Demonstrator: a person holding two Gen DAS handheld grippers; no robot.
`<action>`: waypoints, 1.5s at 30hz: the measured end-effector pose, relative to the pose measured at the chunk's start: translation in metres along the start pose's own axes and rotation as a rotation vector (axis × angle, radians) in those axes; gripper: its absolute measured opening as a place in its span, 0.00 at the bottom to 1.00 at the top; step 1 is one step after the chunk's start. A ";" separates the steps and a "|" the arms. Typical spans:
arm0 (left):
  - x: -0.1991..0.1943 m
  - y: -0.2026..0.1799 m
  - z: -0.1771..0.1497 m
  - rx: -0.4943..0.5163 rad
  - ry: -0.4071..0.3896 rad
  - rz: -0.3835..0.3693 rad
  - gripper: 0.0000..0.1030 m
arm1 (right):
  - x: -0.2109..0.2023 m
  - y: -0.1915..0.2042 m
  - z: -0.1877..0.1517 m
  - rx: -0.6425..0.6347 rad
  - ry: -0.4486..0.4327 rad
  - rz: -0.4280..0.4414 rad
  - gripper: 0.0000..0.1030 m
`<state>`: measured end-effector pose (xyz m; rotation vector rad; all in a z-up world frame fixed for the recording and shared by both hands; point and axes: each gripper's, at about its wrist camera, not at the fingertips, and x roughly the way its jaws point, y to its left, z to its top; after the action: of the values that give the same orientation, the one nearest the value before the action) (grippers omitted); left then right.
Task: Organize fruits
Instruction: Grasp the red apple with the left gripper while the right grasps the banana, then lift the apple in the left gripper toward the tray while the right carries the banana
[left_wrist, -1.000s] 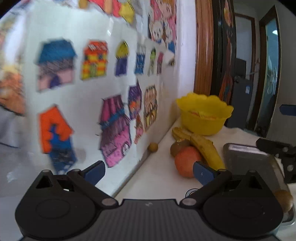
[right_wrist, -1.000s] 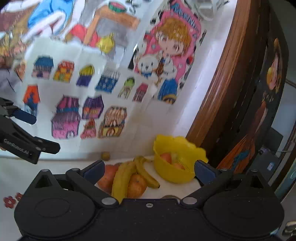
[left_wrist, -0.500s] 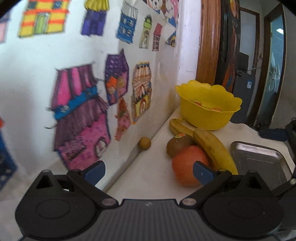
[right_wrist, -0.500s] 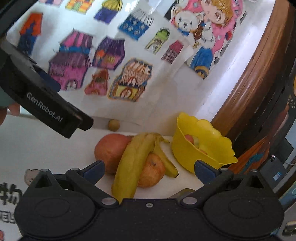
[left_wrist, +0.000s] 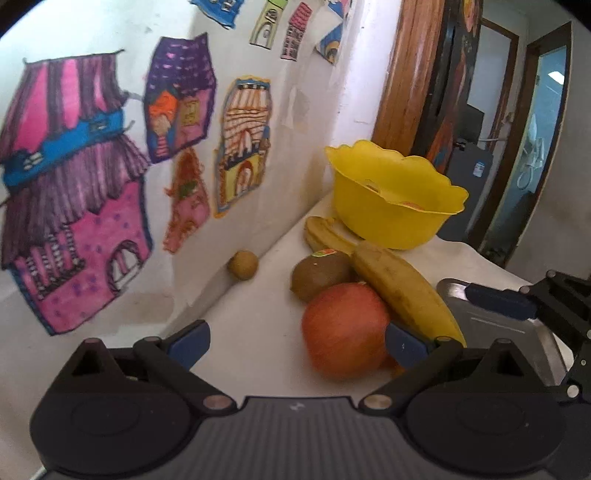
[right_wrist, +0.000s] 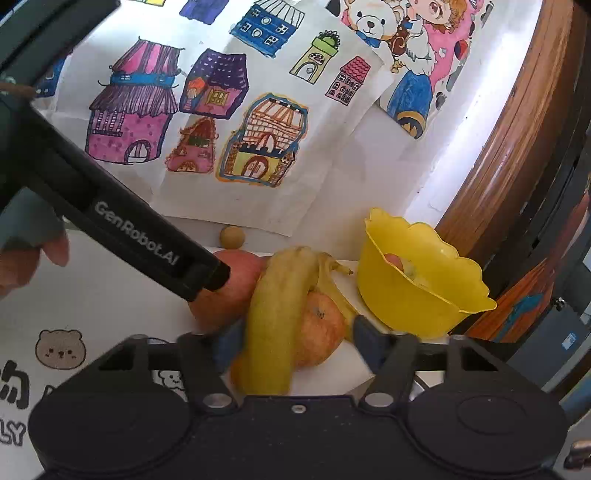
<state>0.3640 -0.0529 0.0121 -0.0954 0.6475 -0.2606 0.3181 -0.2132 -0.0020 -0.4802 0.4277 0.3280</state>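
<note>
A red apple (left_wrist: 345, 328) lies on the white table between the fingers of my open left gripper (left_wrist: 295, 343), nearer the right pad. Behind it are a kiwi (left_wrist: 321, 275) and a banana (left_wrist: 402, 291). In the right wrist view the banana (right_wrist: 277, 321) and an orange (right_wrist: 319, 332) lie between the half-narrowed fingers of my right gripper (right_wrist: 297, 347); I cannot tell whether the pads touch them. A yellow bowl (right_wrist: 413, 284) holding some fruit stands at the back right. The left gripper's black finger (right_wrist: 147, 243) reaches to the apple (right_wrist: 229, 295).
A small brown round fruit (left_wrist: 242, 264) sits by the wall with paper drawings (left_wrist: 243, 144). A metal tray (left_wrist: 491, 328) lies right of the banana, with a right gripper finger (left_wrist: 495, 300) over it. A wooden door frame (right_wrist: 517, 122) stands behind the bowl. A hand (right_wrist: 33, 258) holds the left gripper.
Both grippers have come down and in toward the fruit pile. The right gripper's fingers have narrowed around the banana and orange. The left gripper now straddles the apple.
</note>
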 end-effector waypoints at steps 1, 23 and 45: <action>0.001 -0.001 0.000 0.002 -0.001 -0.004 0.99 | -0.002 -0.003 0.000 0.016 -0.006 0.007 0.51; 0.029 0.015 -0.009 -0.062 0.070 0.020 0.85 | 0.025 -0.005 0.005 0.023 0.010 0.032 0.51; 0.025 0.008 -0.010 -0.051 0.082 0.017 0.69 | 0.041 0.034 0.000 -0.231 0.013 -0.099 0.33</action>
<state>0.3789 -0.0521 -0.0122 -0.1283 0.7363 -0.2328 0.3398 -0.1769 -0.0339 -0.7270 0.3788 0.2795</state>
